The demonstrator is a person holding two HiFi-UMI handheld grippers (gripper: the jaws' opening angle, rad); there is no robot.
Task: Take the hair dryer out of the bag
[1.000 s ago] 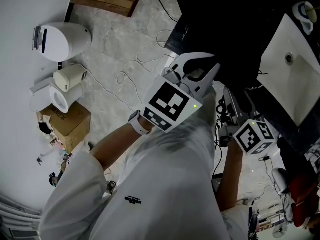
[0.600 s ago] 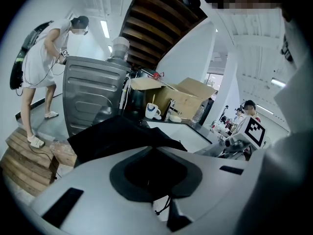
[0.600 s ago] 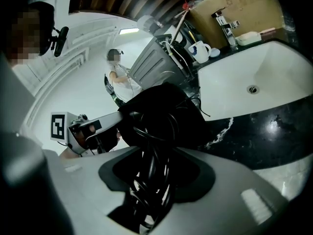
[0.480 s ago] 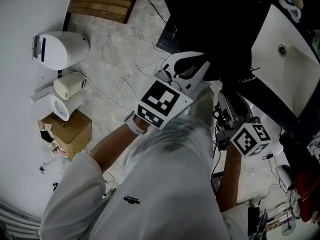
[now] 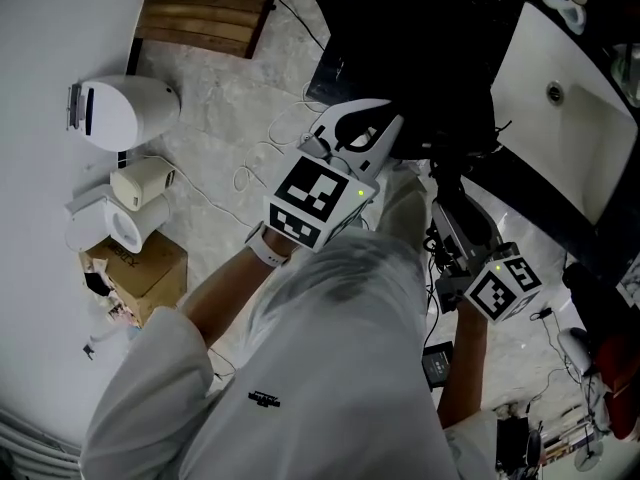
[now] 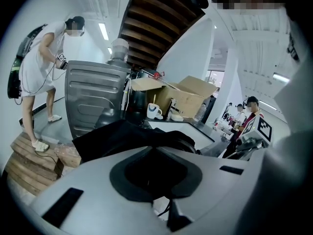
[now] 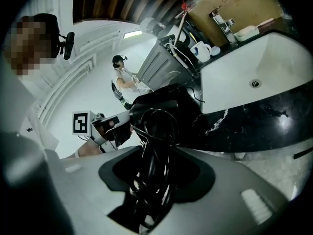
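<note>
Progress so far – only the tangled black power cord [image 7: 154,131] is out, pinched tight in the right claw [image 7: 154,177]. Left claw [image 5: 365,133] looks clamped on the floppy black fabric bag [image 5: 420,58] – hair dryer body apparently inside, so the actual pull remains.

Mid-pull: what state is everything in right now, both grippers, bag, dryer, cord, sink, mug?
left gripper: shut on the bag's edge.
right gripper: shut on the cord.
bag: limp, held by one edge.
cord: bundled in loops, clamped between the jaws.
hair dryer: at the bag's mouth; how far out, cannot tell.
sink: empty, no water running.
mug: upright on the counter.
</note>
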